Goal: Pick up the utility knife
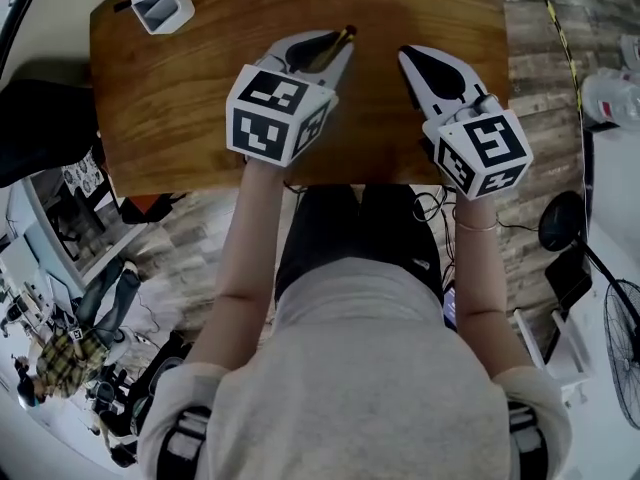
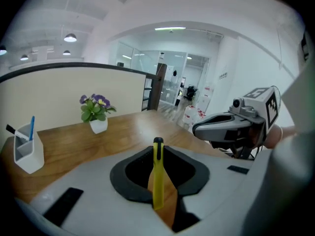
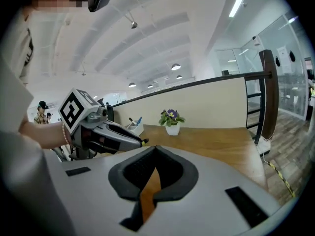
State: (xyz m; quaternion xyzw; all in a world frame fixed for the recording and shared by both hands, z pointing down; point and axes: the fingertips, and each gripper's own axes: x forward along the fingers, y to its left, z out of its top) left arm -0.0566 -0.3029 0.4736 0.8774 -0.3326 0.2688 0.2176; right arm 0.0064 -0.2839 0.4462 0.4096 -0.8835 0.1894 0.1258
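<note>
A yellow utility knife [image 2: 157, 178] with a black tip stands upright between the jaws of my left gripper [image 2: 157, 147], which is shut on it. In the head view the left gripper [image 1: 343, 42] hangs above the wooden table [image 1: 200, 98], with the knife's tip [image 1: 347, 34] poking out past the jaws. The right gripper [image 1: 405, 56] is close beside it on the right, also above the table. Its jaws [image 3: 155, 148] meet at the tips with nothing between them. The right gripper view shows the left gripper [image 3: 140, 142] with the knife's end [image 3: 143, 141] at its tip.
A white pen holder [image 1: 162, 3] with a blue pen stands at the table's far left corner. A small potted flower [image 2: 98, 114] sits at the table's far edge by a partition wall. Cables and a fan [image 1: 625, 343] lie on the floor at the right.
</note>
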